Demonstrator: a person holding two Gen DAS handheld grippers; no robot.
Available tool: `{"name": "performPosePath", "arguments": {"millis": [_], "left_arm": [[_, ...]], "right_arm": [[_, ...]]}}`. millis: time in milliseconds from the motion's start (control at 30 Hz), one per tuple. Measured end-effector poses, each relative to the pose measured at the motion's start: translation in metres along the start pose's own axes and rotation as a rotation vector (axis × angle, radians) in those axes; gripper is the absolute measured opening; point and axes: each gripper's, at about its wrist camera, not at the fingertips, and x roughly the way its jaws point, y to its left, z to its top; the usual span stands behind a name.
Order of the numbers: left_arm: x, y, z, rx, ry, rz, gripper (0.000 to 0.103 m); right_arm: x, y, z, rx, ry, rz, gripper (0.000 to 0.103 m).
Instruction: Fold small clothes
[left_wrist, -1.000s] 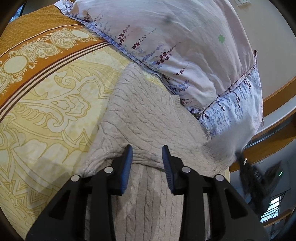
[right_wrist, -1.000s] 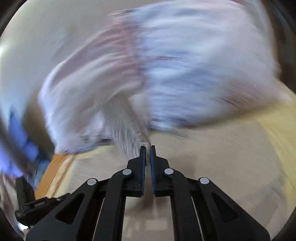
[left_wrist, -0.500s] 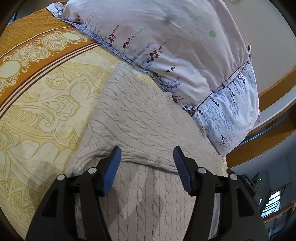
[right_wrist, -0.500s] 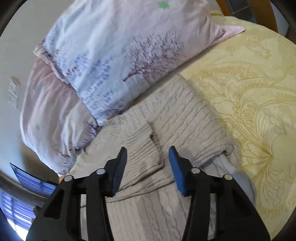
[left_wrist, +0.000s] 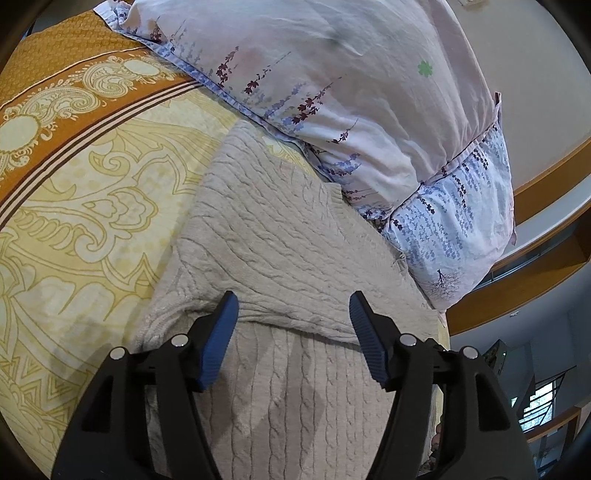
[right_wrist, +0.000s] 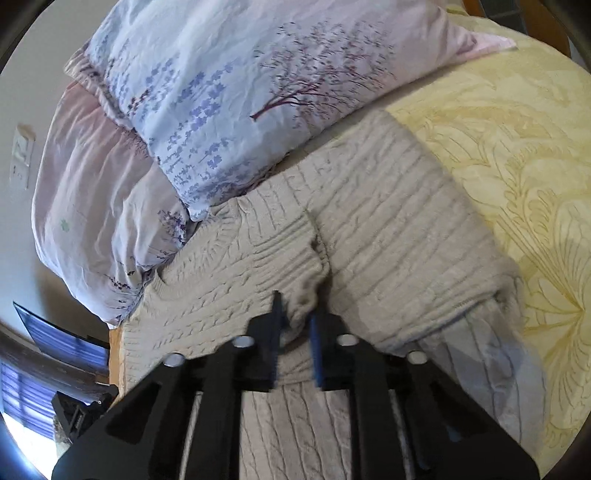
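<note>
A beige cable-knit sweater (left_wrist: 280, 251) lies on the yellow patterned bedspread (left_wrist: 85, 206), partly folded, its far edge against the pillows. My left gripper (left_wrist: 291, 306) is wide open and empty, just above a folded edge of the sweater. In the right wrist view the sweater (right_wrist: 388, 221) has a folded sleeve flap (right_wrist: 258, 266) lying across its middle. My right gripper (right_wrist: 298, 310) has its jaws narrowly apart around the lower corner of that flap; the view is blurred and I cannot tell if it grips.
Two floral pillows (left_wrist: 332, 81) lie stacked at the head of the bed, also in the right wrist view (right_wrist: 229, 85). An orange border band (left_wrist: 74, 92) runs along the bedspread. A wooden bed frame (left_wrist: 546, 184) and a wall lie beyond.
My left gripper has opened wide. My right gripper let go of the sleeve it carried, opened, then narrowed over the flap's corner, moving closer to the sweater.
</note>
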Motion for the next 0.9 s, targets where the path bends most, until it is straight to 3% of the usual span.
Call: {"name": "performPosePath", "arguments": {"millis": [167, 233, 433, 600, 633, 800, 900], "left_arm": [[0.0, -0.002, -0.001, 0.003, 0.0, -0.009, 0.068], [-0.001, -0.003, -0.003, 0.007, 0.004, -0.012, 0.072], [-0.001, -0.002, -0.003, -0.003, 0.008, -0.025, 0.073], [-0.003, 0.002, -0.003, -0.016, 0.016, -0.039, 0.073], [-0.005, 0.002, -0.005, -0.014, 0.027, -0.024, 0.073], [-0.024, 0.005, -0.016, 0.051, 0.042, -0.011, 0.073], [-0.045, 0.011, -0.027, 0.118, 0.038, 0.024, 0.073]], "right_arm": [[-0.029, 0.021, -0.003, -0.138, -0.16, -0.016, 0.007], [-0.035, 0.024, -0.005, -0.157, -0.184, -0.052, 0.007], [-0.006, 0.001, -0.013, -0.093, -0.075, -0.143, 0.007], [-0.009, 0.004, -0.016, -0.128, -0.077, -0.164, 0.009], [-0.012, 0.004, -0.016, -0.129, -0.079, -0.164, 0.012], [-0.048, 0.0, -0.022, -0.163, -0.167, -0.173, 0.051], [-0.072, -0.011, -0.025, -0.183, -0.178, -0.141, 0.057]]}}
